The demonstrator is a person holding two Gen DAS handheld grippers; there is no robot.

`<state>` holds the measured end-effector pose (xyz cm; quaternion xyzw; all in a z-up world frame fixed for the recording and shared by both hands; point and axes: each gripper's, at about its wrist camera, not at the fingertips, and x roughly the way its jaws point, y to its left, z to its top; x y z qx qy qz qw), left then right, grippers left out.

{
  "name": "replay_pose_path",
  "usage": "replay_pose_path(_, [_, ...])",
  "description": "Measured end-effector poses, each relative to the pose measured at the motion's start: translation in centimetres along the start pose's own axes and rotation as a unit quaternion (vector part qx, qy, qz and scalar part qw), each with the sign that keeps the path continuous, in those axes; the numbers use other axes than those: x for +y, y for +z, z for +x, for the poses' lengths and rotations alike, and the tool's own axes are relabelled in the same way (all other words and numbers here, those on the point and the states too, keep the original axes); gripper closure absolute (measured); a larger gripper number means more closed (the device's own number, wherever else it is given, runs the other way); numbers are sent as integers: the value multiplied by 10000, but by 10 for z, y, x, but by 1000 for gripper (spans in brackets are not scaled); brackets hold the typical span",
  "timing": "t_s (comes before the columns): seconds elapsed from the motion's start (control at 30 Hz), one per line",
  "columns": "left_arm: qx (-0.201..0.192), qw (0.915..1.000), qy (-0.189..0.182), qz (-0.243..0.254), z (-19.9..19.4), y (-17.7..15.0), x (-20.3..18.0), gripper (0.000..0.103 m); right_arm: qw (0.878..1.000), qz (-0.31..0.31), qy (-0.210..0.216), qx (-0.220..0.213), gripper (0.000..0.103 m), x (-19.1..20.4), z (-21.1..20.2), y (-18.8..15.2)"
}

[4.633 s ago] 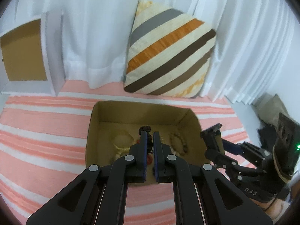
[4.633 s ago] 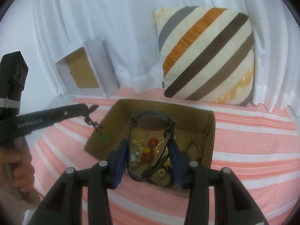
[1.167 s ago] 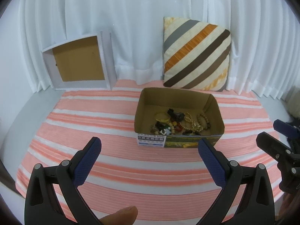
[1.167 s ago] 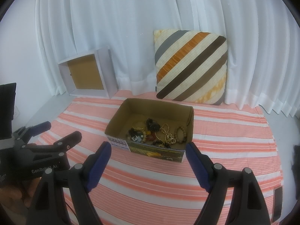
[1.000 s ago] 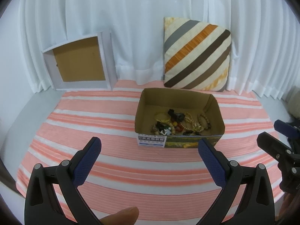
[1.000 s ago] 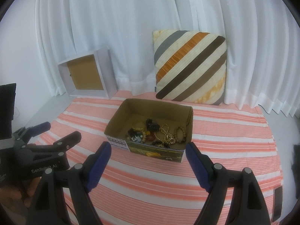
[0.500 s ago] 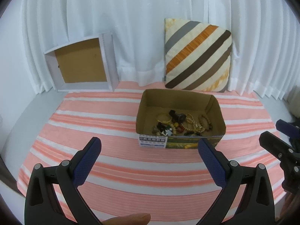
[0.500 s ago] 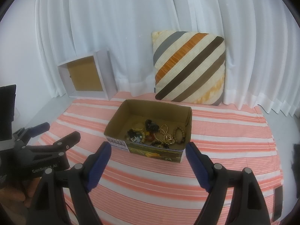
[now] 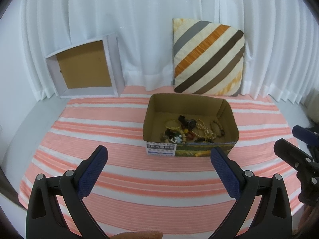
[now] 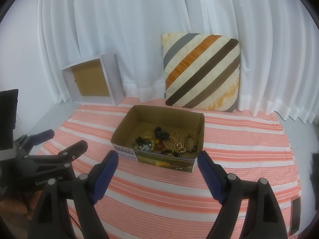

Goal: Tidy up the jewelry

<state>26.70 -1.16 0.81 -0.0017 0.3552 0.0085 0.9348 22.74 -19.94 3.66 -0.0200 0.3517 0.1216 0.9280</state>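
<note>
Both handheld tools are held back from the work, well short of the open brown cardboard box with a printed front panel (image 9: 190, 127), which sits on the coral-and-white striped cloth (image 9: 111, 131) near its middle. The left gripper (image 9: 157, 155), black-armed with blue textured pads, has its jaws spread wide with nothing between them, and the right gripper (image 10: 157, 159), of the same make, is likewise spread and empty; each tilts down toward the box, framing it between its fingers, which suggests a pause in which the person surveys the result, not a reach for anything. No loose piece shows on the cloth, so the gathering part of the task looks done or close to it, though that is a judgement from the layout alone. The jewelry (image 10: 166, 139) lies heaped on the box floor toward the front wall: a string of pale round beads (image 10: 176, 141), a brown beaded bracelet (image 10: 190, 140) at the right, a thin gold bangle (image 9: 172, 123) toward the back left, a dark black piece (image 10: 160, 131) behind, and red and green bits tangled in front; the far half of the floor is bare cardboard. The pieces touch and overlap, so they are collected rather than sorted. A white shallow box with a tan inner panel (image 9: 83, 67) leans empty against the white pleated curtain (image 9: 139, 29), well apart from the cardboard one, and a cream cushion with grey, orange and brown diagonal stripes (image 9: 208, 59) is propped just behind it.
</note>
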Motion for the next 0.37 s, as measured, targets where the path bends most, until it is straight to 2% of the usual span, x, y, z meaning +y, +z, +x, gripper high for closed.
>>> replay_pose_path(0.37, [25, 9999, -18, -169, 3, -5, 2, 0, 10000, 53, -2, 33, 20, -6, 0, -2])
